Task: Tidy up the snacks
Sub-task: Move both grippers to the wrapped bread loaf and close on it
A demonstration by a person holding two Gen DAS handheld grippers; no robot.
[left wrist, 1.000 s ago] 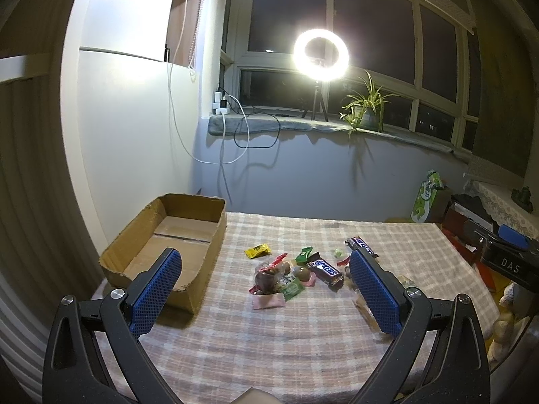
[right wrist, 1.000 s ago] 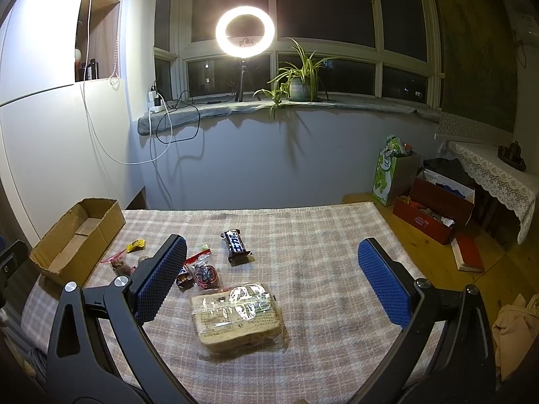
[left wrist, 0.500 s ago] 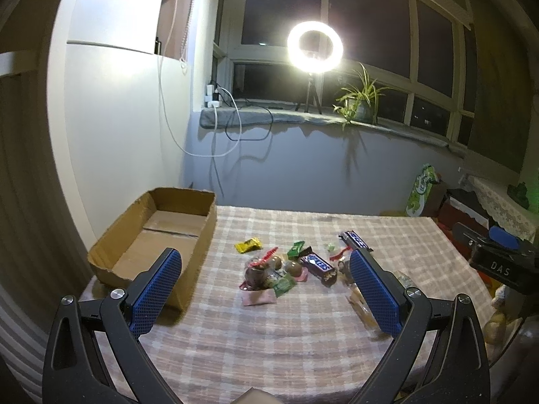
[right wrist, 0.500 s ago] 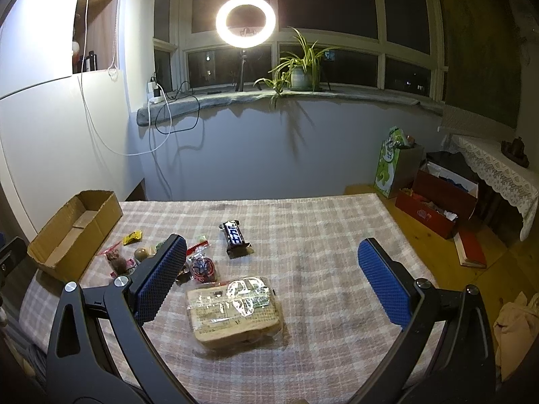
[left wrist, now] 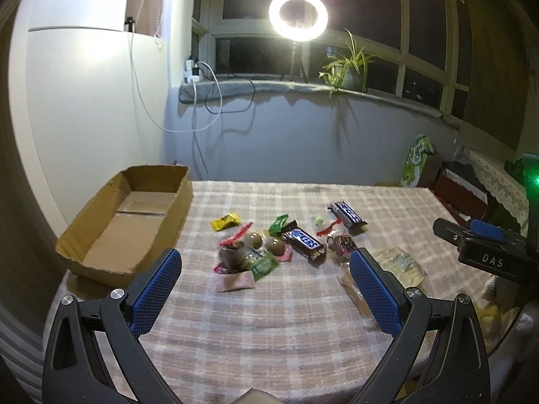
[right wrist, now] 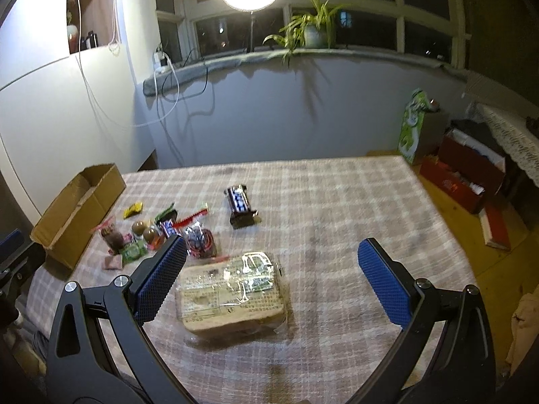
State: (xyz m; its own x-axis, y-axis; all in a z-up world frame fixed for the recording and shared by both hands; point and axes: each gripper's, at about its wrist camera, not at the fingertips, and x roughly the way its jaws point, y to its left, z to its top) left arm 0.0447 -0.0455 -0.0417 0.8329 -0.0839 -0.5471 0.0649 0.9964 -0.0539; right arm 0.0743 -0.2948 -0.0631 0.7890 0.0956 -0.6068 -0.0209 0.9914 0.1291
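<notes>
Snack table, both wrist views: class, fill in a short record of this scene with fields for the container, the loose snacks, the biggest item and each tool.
container: cardboard box, open-topped, nothing visible inside, at the table's left edge
surface: checked tablecloth
loose snacks: yellow candy, two dark chocolate bars, round brown chocolates, small green packets, all outside the box
biggest item: clear-wrapped bread pack
left tool: open, holds nothing
right tool: open, holds nothing, above the bread pack
</notes>
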